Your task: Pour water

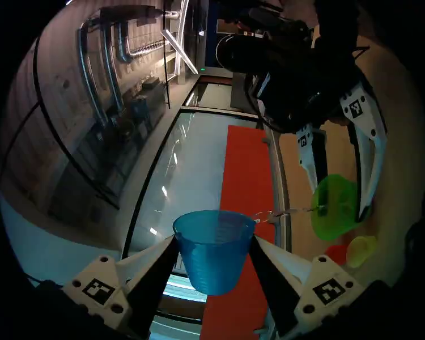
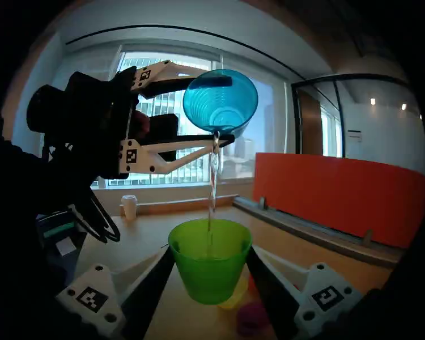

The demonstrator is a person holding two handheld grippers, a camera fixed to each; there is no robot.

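A blue plastic cup (image 1: 214, 258) sits between the fingers of my left gripper (image 1: 213, 266), which is shut on it and tipped over. In the right gripper view the same blue cup (image 2: 220, 103) hangs high, on its side, and a thin stream of water (image 2: 212, 187) falls from its rim. The stream lands in a green cup (image 2: 210, 265) held upright by my right gripper (image 2: 209, 272), shut on it. In the left gripper view the green cup (image 1: 334, 207) appears at the right, between the right gripper's white fingers (image 1: 371, 164).
A wooden table (image 2: 133, 249) lies below, with a yellow cup (image 1: 361, 250) and a red one (image 1: 337, 253) lying on it. An orange partition (image 2: 340, 192) runs along the table's side. A white paper cup (image 2: 129, 207) stands by the window. A person's dark sleeve (image 2: 20, 187) is at left.
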